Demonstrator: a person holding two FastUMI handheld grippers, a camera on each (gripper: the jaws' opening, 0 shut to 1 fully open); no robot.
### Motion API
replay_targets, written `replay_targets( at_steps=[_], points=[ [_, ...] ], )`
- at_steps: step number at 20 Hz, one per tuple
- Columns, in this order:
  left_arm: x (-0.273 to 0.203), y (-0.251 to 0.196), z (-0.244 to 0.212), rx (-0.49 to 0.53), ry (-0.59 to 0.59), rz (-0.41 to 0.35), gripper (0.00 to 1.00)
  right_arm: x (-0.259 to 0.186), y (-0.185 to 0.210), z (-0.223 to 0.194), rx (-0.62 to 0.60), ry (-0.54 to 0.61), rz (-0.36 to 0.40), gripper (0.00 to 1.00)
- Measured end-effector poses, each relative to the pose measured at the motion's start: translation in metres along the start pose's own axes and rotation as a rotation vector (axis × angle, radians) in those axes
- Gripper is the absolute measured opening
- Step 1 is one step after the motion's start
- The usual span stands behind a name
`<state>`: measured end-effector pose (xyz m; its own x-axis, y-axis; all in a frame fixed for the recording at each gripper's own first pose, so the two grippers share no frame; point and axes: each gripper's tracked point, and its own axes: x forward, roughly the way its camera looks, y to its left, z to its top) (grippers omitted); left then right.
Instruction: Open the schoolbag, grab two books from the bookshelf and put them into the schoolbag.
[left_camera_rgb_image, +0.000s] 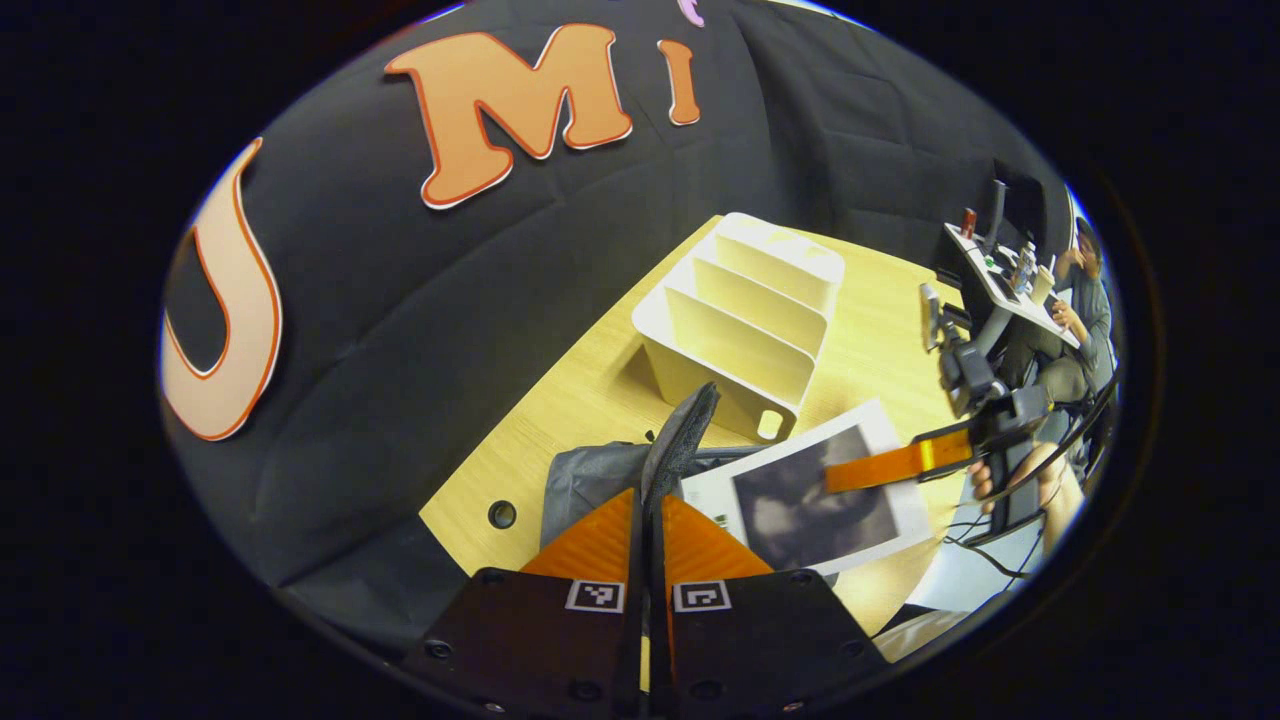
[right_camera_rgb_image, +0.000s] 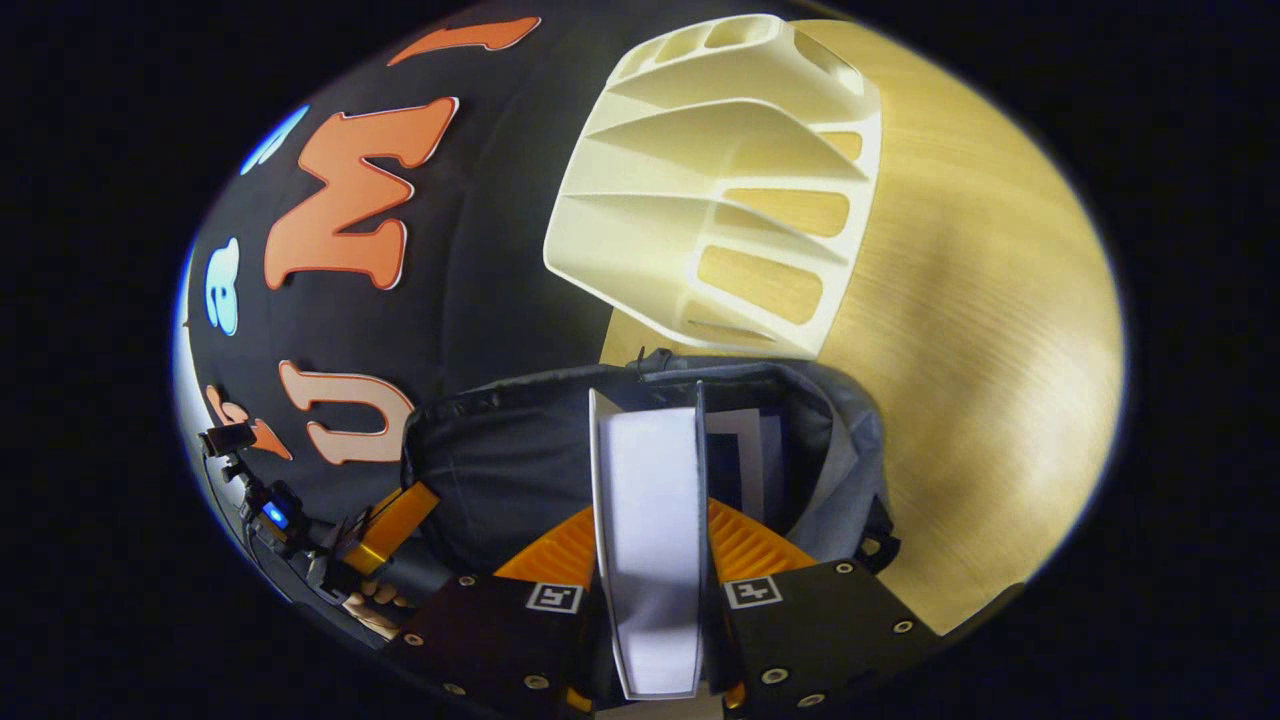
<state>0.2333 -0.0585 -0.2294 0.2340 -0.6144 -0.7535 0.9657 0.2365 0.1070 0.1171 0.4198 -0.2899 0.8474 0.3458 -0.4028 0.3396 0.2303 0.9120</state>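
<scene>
L gripper (left_camera_rgb_image: 648, 520): fingers are pressed together on a dark strap or edge of the schoolbag (left_camera_rgb_image: 590, 475), which is held up from the table (left_camera_rgb_image: 560, 400). The strap rises between the tips and curves up toward the bookshelf (left_camera_rgb_image: 745, 320).

R gripper (right_camera_rgb_image: 648, 545): fingers are pinched on a book (right_camera_rgb_image: 650, 520), gripped by its edge, white cover facing the camera in the right gripper view. The book is held over the open mouth of the schoolbag (right_camera_rgb_image: 500, 450); lower end seems partly inside, but how deep cannot be told. A 2nd book or sheet (right_camera_rgb_image: 745, 455) is seen inside the bag, just beside the held one.

In the left gripper view the same book (left_camera_rgb_image: 815, 490) is seen flat-on w/ a dark picture in a white border, gripped at its right edge by the R gripper (left_camera_rgb_image: 870, 468), next to the bag.

Bookshelf (right_camera_rgb_image: 720, 180): white, slotted, slots empty, stood on the table just behind the bag, near the cloth wall (left_camera_rgb_image: 420, 300).

A seated person (left_camera_rgb_image: 1085, 300) at a small desk is seen far off, past the table edge.
</scene>
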Motion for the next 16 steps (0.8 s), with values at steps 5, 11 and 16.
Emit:
replay_targets(
  at_steps=[5,11,16],
  points=[
    [-0.004,-0.028,0.007,0.024,-0.007,-0.043,0.04,0.033,-0.001,-0.006,0.032,-0.049,0.020,0.36],
    [-0.006,-0.050,0.015,0.108,-0.017,-0.045,0.03,0.068,-0.003,-0.004,0.120,-0.121,0.014,0.38],
    [-0.006,-0.051,0.009,0.100,-0.012,-0.033,0.03,0.079,-0.021,-0.006,0.099,-0.143,-0.160,0.48]
  ],
)
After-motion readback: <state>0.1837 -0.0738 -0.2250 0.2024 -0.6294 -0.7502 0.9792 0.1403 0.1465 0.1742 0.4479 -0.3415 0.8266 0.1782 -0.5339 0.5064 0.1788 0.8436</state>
